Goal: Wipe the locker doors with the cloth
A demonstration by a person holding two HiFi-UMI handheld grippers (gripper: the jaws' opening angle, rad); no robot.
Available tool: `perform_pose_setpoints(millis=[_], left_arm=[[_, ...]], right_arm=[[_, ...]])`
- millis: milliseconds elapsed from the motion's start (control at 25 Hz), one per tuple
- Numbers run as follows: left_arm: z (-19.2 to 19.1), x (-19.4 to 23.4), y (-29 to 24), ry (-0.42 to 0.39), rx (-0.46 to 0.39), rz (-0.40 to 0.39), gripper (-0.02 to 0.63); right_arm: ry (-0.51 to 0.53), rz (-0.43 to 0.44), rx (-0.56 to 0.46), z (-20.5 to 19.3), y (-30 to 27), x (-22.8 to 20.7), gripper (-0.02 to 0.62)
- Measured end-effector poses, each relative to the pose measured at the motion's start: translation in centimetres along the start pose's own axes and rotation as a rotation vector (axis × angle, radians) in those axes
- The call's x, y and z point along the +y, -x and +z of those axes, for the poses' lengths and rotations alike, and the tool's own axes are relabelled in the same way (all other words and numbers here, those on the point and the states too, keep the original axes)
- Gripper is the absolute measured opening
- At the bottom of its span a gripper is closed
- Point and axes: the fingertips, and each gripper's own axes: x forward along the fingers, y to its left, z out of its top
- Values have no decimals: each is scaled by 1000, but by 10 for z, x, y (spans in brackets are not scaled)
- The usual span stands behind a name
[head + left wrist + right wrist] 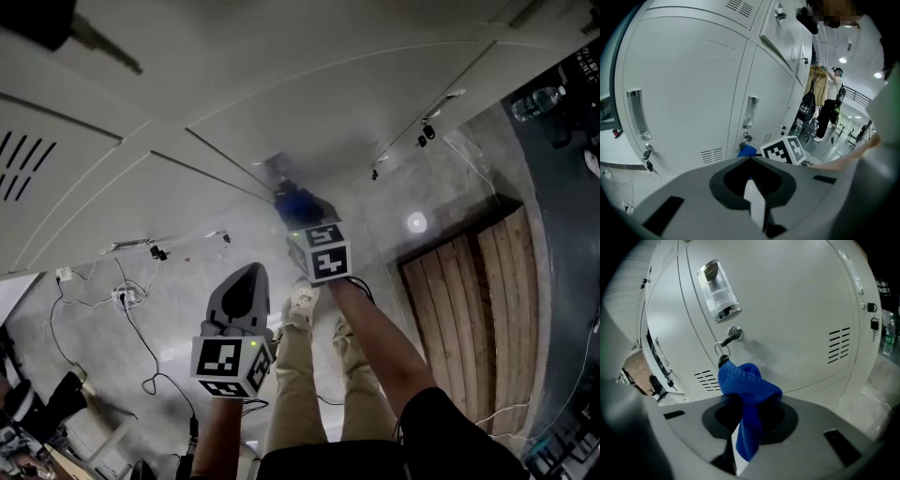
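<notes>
Against the bank of pale locker doors [797, 310], both tools are raised, the right one nearer the metal. The right gripper [746, 439] has its jaws closed on the cloth [747, 385], pinching it at a fold so that a blue bunch stands proud of the tips and a tail hangs down between them. The left gripper [754, 204] hangs back from the doors, its jaws together with nothing between them.

The cloth sits low on the door, near its left edge, just under the key lock [732, 335] and beside the hanging key; whether it presses the panel I cannot tell. It looks like light, soft terry that will crumple and drag rather than slide, so a grip well into the bunch seems safest. It may snag on the key or the handle recess [717, 291] above.
</notes>
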Motion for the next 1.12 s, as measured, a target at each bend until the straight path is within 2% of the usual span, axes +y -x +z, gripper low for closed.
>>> perform_pose_setpoints(millis=[200, 600, 1120], left_arm=[[-13, 9, 10, 27, 28, 14, 9], [-16, 8, 6, 37, 27, 16, 9], [-20, -21, -17, 2, 51, -19, 9]], right_arm=[[60, 20, 22, 2, -17, 19, 80], [58, 13, 38, 8, -19, 11, 80], [52, -58, 23, 19, -1, -51, 80]])
